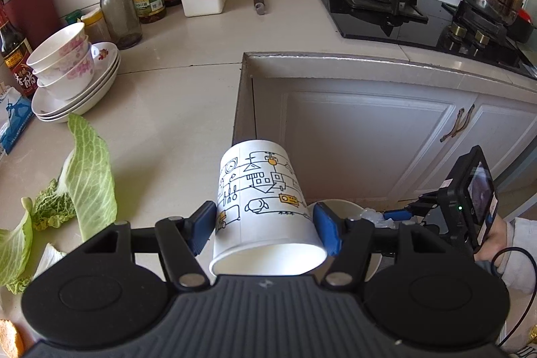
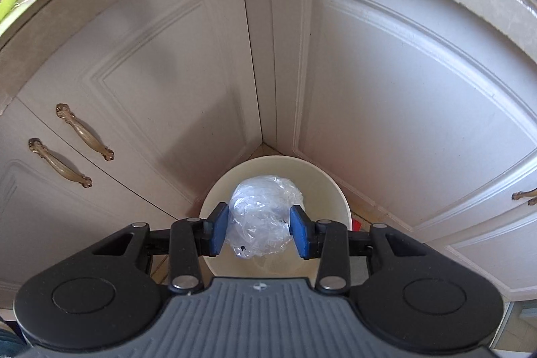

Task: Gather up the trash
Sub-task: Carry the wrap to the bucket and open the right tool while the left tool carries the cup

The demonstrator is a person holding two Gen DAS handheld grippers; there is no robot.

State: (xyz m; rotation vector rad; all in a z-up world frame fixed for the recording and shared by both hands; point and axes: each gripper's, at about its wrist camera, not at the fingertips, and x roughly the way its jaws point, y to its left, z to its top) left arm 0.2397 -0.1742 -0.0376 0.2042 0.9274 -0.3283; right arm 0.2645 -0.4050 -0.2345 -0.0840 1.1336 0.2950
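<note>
The left gripper (image 1: 265, 232) was clamped on a white paper cup printed with black and yellow line drawings (image 1: 263, 210), its blue pads (image 1: 203, 228) pressed against the cup's sides near the open mouth, which faced back toward the camera while the cup's base pointed away. The cup hung just past the inner corner edge of the pale stone countertop (image 1: 188, 96), out over the floor side.

Below that corner, on the floor where the two white panelled cabinet doors (image 2: 402, 96) met, stood a round cream-coloured bin (image 2: 329, 187). The right gripper (image 2: 258, 232) hung directly above the bin's opening, gripping a crumpled ball of clear plastic film (image 2: 263, 217) between its blue pads. From the left wrist view, a sleeved hand (image 1: 500, 244) held the right gripper's handle, low and right of the cup.

Back on the countertop, left of the cup, lay several loose green cabbage leaves (image 1: 89, 176), and beyond them a stack of white floral bowls and plates (image 1: 72, 72).
</note>
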